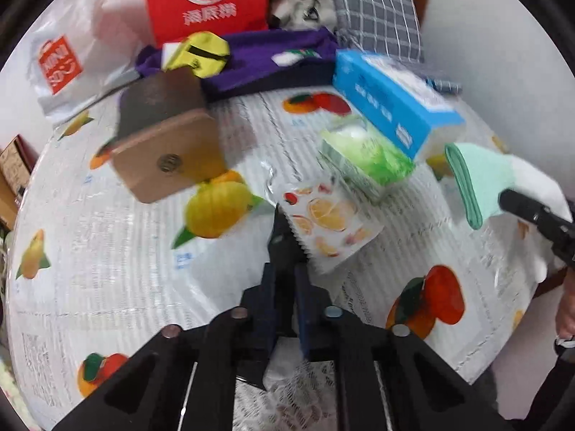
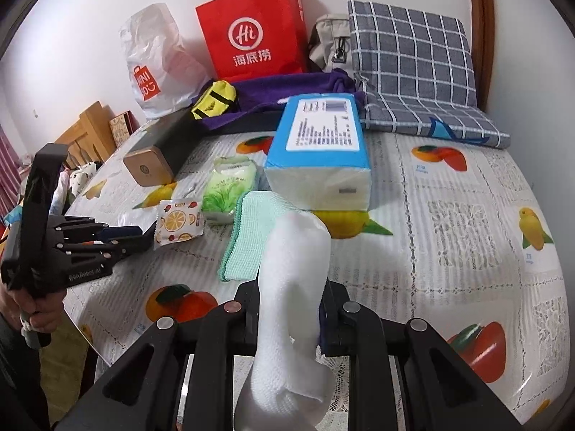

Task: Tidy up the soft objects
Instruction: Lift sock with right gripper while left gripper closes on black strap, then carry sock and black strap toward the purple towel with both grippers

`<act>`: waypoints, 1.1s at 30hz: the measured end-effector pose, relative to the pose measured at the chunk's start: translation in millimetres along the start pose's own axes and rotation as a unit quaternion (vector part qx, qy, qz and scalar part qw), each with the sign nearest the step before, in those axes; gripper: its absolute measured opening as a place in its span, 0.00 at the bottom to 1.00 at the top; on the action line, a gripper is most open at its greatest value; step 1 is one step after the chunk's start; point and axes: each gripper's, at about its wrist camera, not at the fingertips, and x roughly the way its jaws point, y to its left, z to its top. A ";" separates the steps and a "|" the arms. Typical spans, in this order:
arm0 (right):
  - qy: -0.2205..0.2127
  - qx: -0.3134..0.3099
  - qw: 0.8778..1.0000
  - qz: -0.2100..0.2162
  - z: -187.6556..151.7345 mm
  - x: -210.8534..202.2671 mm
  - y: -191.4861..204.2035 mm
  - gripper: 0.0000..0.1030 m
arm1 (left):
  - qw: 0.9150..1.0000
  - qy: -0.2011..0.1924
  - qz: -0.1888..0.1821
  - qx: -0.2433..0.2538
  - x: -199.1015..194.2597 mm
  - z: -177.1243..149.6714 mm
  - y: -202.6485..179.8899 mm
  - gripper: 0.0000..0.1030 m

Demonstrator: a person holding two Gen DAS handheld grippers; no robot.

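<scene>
Probably the main risk sits with the white cloth: the right gripper is clenched on its middle only, and both ends hang loose, one flopping forward over the mint green cloth, the other drooping below the jaws. If it is lowered carelessly it could land crumpled rather than flat, or drag the mint green cloth out of line toward the desk's near edge. That cloth lies folded on the desk, just in front of the blue tissue pack and beside the green wipes pack. The left gripper has its jaws drawn together, the tips at the edge of the fruit-print packet; I cannot tell whether it actually pinches the packet, and the left view is blurred. A loose nip there would let the packet slide
</scene>
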 end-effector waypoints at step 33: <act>-0.022 -0.004 1.000 -0.007 40.9 -8.1 -2.3 0.19 | 0.997 -0.023 0.035 -0.070 -30.2 16.4 57.5 0.04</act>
